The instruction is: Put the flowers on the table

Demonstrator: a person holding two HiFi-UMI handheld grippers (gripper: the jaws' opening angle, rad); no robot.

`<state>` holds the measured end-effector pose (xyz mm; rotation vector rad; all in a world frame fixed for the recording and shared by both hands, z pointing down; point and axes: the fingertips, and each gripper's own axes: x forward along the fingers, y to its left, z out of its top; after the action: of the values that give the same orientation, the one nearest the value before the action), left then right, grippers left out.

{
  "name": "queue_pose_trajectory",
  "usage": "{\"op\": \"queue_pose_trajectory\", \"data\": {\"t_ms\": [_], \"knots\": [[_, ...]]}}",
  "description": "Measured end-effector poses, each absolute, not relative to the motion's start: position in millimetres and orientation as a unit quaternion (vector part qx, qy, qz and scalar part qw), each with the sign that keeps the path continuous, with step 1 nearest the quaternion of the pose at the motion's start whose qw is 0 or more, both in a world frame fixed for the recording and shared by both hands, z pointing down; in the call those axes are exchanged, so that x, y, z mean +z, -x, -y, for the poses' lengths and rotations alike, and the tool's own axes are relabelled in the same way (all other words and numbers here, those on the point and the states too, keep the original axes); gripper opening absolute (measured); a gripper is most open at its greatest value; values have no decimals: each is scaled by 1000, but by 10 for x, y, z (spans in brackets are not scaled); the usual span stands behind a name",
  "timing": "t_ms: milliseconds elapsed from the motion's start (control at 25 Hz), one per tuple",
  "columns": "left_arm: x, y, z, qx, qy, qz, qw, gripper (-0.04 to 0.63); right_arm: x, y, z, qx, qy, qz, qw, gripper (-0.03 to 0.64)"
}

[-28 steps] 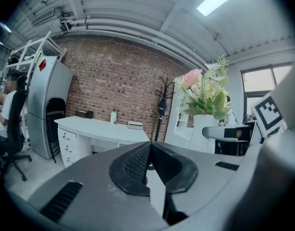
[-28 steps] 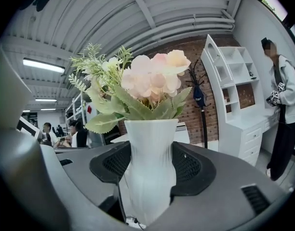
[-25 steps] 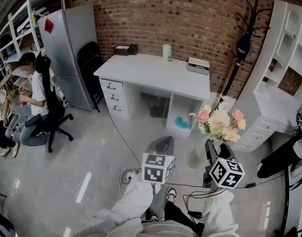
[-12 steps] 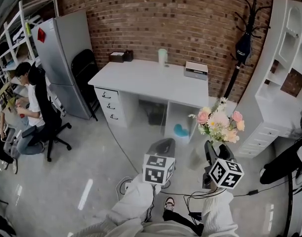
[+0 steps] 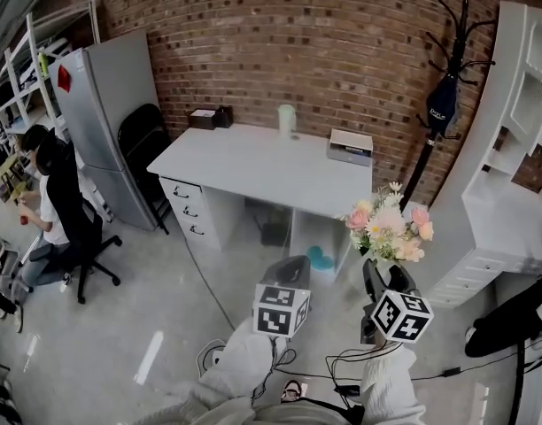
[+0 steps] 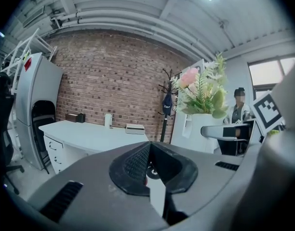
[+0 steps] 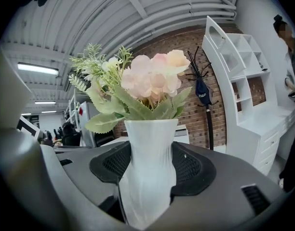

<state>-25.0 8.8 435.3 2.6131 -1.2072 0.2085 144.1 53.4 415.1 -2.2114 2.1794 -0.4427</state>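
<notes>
A white ribbed vase (image 7: 150,170) of pink and cream flowers (image 5: 387,231) with green leaves stands upright between the jaws of my right gripper (image 7: 152,170), which is shut on it. In the head view my right gripper (image 5: 377,277) carries it in the air, short of the white desk (image 5: 253,162) by the brick wall. My left gripper (image 5: 287,274) hangs to the left of the vase, its jaws shut with nothing between them (image 6: 148,165). The flowers (image 6: 200,88) show at the right of the left gripper view.
On the desk stand a pale cylinder (image 5: 287,119), a small white box (image 5: 351,145) and a dark box (image 5: 203,118). A grey fridge (image 5: 103,118) and black chair (image 5: 138,144) are left. White shelving (image 5: 519,149) and a coat stand (image 5: 444,96) are right. A seated person (image 5: 50,202) is far left.
The desk has come nearer and lower in the head view as I moved forward. The vase stays held in my right gripper.
</notes>
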Motion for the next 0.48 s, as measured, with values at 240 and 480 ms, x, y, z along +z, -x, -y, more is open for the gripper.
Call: {"op": "queue_pose_trajectory", "data": {"t_ms": [240, 480], "knots": [[4331, -78, 318, 69, -896, 419, 129, 9, 4164, -1746, -109, -142, 697, -703, -4, 261], [4417, -258, 557, 84, -892, 425, 131, 9, 4232, -1981, 137, -151, 693, -705, -3, 261]]}}
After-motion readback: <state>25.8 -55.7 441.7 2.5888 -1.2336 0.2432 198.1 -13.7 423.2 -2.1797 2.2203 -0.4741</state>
